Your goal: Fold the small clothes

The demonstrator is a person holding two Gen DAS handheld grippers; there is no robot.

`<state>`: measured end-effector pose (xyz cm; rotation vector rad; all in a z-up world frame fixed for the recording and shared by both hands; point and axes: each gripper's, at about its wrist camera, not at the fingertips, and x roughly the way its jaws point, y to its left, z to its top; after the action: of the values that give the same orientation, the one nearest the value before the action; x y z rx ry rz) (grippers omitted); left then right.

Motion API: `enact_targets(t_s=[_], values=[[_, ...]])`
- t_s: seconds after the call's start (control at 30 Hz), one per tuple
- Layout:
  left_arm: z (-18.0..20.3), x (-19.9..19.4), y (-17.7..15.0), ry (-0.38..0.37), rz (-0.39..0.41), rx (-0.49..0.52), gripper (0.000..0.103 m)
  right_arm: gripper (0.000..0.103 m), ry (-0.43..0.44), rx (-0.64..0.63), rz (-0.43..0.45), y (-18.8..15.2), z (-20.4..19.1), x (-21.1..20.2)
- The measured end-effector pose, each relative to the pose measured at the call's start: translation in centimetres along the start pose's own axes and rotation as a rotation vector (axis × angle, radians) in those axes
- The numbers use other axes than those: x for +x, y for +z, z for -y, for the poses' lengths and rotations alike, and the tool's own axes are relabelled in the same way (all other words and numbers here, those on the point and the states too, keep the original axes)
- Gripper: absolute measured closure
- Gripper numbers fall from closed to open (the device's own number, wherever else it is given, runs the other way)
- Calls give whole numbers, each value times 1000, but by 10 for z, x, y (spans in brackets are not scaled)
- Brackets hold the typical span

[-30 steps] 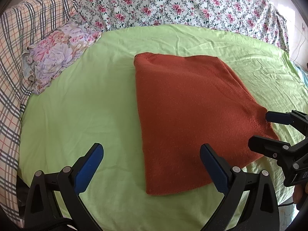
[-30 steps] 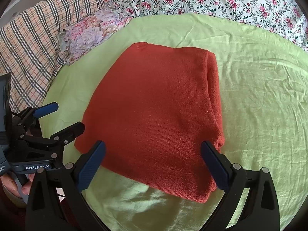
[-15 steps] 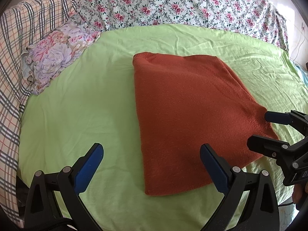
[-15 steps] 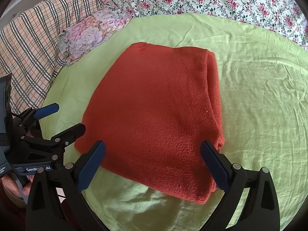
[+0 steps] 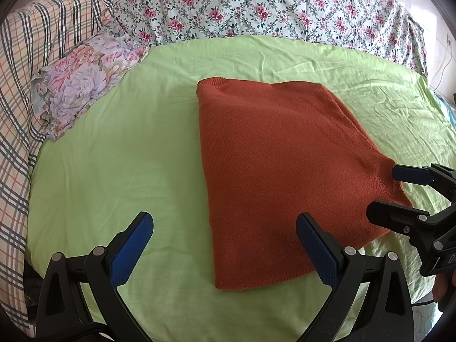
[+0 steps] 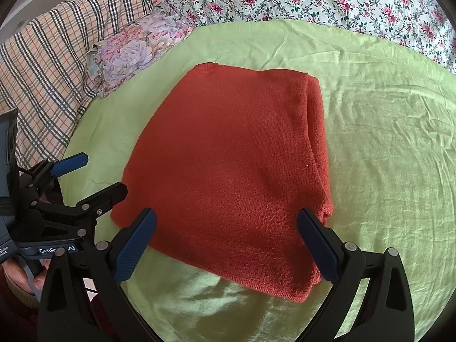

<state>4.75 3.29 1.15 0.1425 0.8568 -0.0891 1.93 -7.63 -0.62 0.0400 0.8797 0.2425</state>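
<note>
A rust-orange knit garment [image 5: 273, 165] lies folded flat on the green sheet [image 5: 119, 156]; it also shows in the right wrist view [image 6: 236, 171], with stacked folded layers along its right edge. My left gripper [image 5: 225, 242] is open and empty, above the garment's near left corner. My right gripper [image 6: 226, 239] is open and empty, above the garment's near edge. Each gripper shows in the other's view: the right one [image 5: 399, 191] at the garment's right corner, the left one [image 6: 91, 176] just beside its left corner.
A floral pillow [image 5: 82, 82] lies at the back left of the green sheet. A plaid blanket [image 5: 17, 71] runs along the left. A rose-print cover [image 5: 256, 2] lies across the back. The bed's near edge [image 6: 85, 282] is close below the grippers.
Both grippers have stayed open and almost still. The view has shifted very slightly; the garment has not moved.
</note>
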Motion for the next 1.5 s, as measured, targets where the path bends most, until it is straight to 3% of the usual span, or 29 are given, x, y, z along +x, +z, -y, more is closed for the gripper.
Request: enact_targets(t_s=[0.97, 1.5], values=[[5, 4, 12, -6, 5, 19, 2, 4, -2, 3, 12, 7, -6, -1], [-1, 18, 32, -1, 4, 6, 2, 4, -15, -10, 14, 27, 15, 13]])
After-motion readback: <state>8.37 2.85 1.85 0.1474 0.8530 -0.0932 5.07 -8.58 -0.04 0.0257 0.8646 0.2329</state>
